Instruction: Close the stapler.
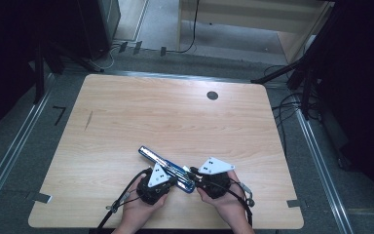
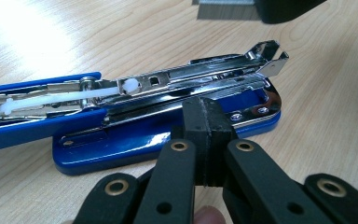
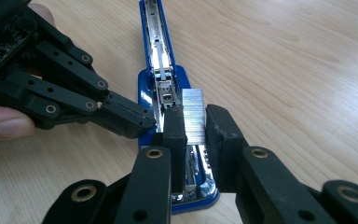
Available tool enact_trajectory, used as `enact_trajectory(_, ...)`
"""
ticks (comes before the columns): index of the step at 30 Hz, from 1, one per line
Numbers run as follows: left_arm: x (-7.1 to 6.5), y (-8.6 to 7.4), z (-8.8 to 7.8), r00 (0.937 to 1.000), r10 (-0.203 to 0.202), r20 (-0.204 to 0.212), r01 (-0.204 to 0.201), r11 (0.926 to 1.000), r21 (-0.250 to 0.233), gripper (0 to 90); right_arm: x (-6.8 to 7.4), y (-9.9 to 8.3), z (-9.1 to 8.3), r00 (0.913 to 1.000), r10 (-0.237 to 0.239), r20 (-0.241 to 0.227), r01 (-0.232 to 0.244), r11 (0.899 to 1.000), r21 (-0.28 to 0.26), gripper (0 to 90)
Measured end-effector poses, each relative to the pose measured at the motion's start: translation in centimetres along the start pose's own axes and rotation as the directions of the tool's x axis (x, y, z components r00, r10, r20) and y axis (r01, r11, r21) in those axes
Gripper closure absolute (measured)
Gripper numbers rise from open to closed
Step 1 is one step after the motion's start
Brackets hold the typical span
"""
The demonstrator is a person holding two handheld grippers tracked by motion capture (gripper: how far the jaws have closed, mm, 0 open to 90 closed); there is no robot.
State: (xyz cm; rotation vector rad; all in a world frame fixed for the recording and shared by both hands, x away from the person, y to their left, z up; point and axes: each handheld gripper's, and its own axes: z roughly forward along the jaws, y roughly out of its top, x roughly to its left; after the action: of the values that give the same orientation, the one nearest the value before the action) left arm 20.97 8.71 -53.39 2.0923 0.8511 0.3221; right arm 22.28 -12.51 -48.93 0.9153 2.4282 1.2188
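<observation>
- Our left gripper kept its jaws closed, pressed against the side of the opened blue stapler near the surface's front edge.
- Our right gripper clamped a strip of staples between its jaws — held just above the stapler's metal channel.

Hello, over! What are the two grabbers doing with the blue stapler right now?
Left gripper shut, tips against the open blue stapler. Right gripper shut on a strip of staples, above the stapler's metal channel. Nothing in the way on the table.
</observation>
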Motion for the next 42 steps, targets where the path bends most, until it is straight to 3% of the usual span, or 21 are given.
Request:
enact_trajectory(15,0.0,0.0,0.0,1.0,0.0,-0.001,0.0,1.0,0.001,90.0,0.0,0.4,1.5,0.998,-0.019,-0.06,0.024,0.996,0.086,79.5)
enact_trajectory(24,0.0,0.0,0.0,1.0,0.005,-0.002,-0.005,1.0,0.001,90.0,0.1,0.9,1.6,0.9964,-0.058,-0.062,0.065,0.99,0.123,79.5)
enact_trajectory(42,0.0,0.0,0.0,1.0,0.006,-0.005,-0.006,1.0,0.0,90.0,0.0,0.9,2.0,0.9957,-0.059,-0.071,0.071,0.983,0.169,79.5)
